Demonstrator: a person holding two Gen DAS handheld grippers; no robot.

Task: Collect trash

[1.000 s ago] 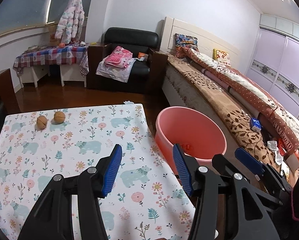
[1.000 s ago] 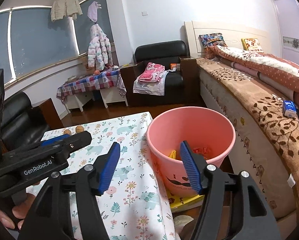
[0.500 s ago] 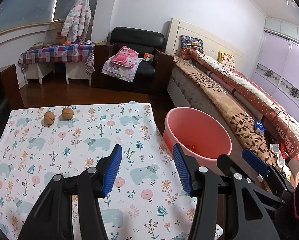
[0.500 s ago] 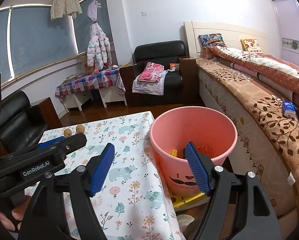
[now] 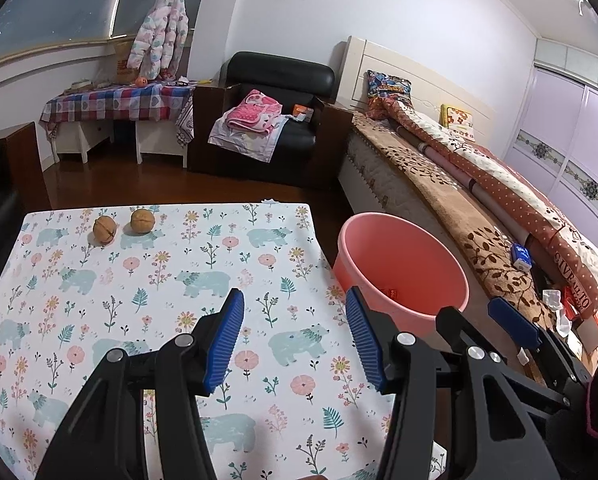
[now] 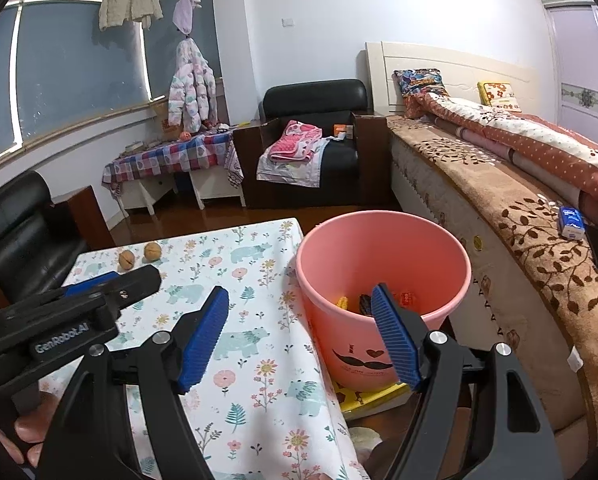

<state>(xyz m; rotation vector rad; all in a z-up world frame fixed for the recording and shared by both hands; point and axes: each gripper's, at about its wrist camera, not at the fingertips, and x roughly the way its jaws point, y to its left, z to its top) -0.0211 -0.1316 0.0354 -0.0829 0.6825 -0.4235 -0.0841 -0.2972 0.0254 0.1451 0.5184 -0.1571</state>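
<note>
Tablecloth [image 5: 203, 256] floral, two walnuts [image 5: 143, 221] far edge; both hand-held grippers [image 5: 295, 336] [image 6: 299, 336] agape, empty.

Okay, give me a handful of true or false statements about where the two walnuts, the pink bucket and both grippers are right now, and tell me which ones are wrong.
1. Two walnuts lie side by side near the far edge of the floral tablecloth. True.
2. The left gripper is clamped on a walnut. False: it is open and empty, with both walnuts far ahead of it.
3. The pink bucket stands off the table's right side, between table and bed. True.
4. The bucket is empty. False: a few small pieces, yellow, dark and red, lie at its bottom.
5. The right gripper is open and holds nothing. True.
</note>
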